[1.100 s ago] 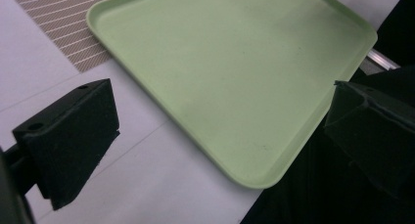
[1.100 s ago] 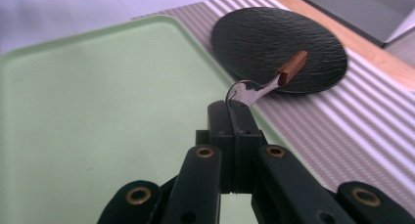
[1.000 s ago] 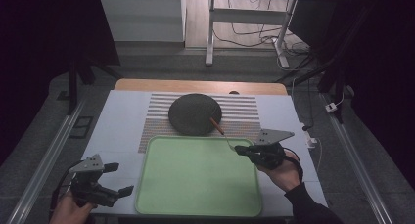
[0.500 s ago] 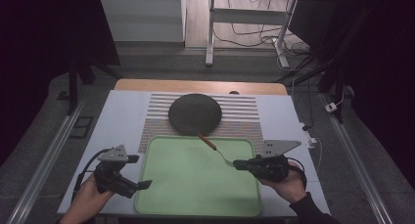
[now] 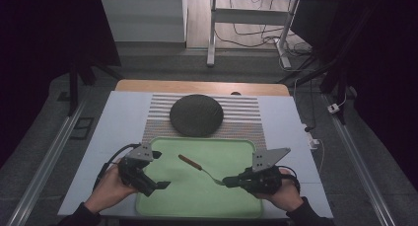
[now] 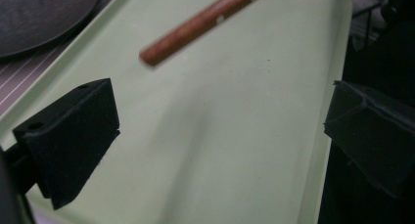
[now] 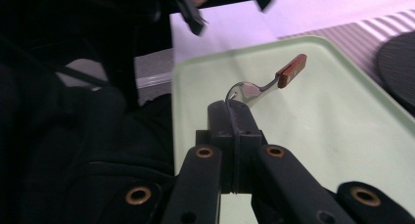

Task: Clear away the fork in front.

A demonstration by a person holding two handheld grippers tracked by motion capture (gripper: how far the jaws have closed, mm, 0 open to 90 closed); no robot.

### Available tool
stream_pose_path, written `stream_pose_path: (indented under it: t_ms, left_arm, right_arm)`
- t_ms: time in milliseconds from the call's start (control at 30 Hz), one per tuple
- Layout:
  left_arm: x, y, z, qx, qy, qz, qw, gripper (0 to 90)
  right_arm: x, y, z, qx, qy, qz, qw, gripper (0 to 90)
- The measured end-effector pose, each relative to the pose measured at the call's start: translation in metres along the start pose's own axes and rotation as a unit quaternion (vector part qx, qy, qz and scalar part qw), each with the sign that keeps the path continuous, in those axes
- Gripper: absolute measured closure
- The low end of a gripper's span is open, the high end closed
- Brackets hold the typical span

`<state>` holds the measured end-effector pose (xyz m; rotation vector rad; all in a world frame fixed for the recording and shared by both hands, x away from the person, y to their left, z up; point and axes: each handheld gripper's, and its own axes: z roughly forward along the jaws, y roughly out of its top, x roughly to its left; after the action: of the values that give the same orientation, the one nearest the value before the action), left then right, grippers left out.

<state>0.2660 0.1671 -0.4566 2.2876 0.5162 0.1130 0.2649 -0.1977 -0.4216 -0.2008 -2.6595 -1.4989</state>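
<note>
Right tongs point(image 5: 229, 180) clamp a wooden-handled spoon point(image 5: 199, 168) over the green tray point(image 5: 197, 206); left tongs point(image 5: 158, 170) gape wide, empty.

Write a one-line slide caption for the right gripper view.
Right gripper shut on the metal end of a wooden-handled utensil, held above the green tray.

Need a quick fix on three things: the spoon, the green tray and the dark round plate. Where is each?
spoon point(image 5: 190, 162): high view, on its wooden handle.
green tray point(image 5: 197, 200): high view, on bare floor near the front.
dark round plate point(image 5: 196, 115): high view, on its middle.
</note>
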Motion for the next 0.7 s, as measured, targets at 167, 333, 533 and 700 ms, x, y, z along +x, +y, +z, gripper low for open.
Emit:
stream_pose_path:
  t_ms: [167,333,533,700]
  left_arm:
    - [-0.002,0.009,0.014,0.024,-0.013,0.035,0.9990,1.0]
    - [-0.006,0.013,0.023,0.044,-0.025,0.074,0.9959,8.2]
    - [-0.011,0.018,0.028,0.064,-0.047,0.122,0.9894,28.4]
    - [-0.015,0.023,0.029,0.075,-0.057,0.156,0.9833,39.1]
  right_arm:
    - [0.008,0.008,0.008,0.005,0.034,-0.016,0.9993,90.0]
    - [0.013,0.013,0.013,0.013,0.060,-0.031,0.9976,90.0]
    - [0.017,0.017,0.016,0.019,0.083,-0.048,0.9952,90.0]
    - [0.020,0.018,0.019,0.029,0.096,-0.059,0.9932,90.0]
